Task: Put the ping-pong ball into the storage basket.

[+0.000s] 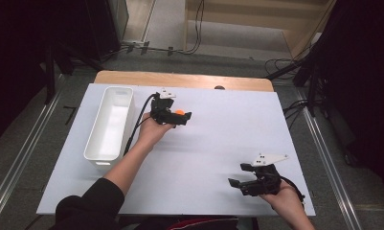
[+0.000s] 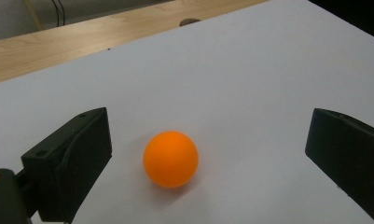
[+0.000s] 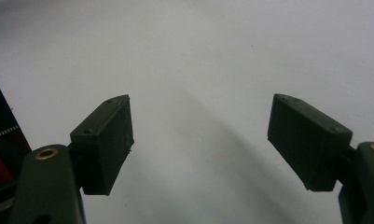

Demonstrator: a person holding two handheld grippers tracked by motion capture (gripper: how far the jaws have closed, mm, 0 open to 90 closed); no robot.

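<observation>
Quick count of what's on the desk (image 1: 204, 158): one orange ball (image 2: 170, 158), just the single one, and one long white bin (image 1: 109, 123) off to the left side. Then two tools total, one per hand, so one left tool (image 1: 180, 116) and one right tool (image 1: 241, 175), each with two black jaws. One white sheet covers the desk.

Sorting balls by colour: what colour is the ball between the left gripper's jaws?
Orange, plain with no markings on the ball; clearest in the left gripper view.
</observation>
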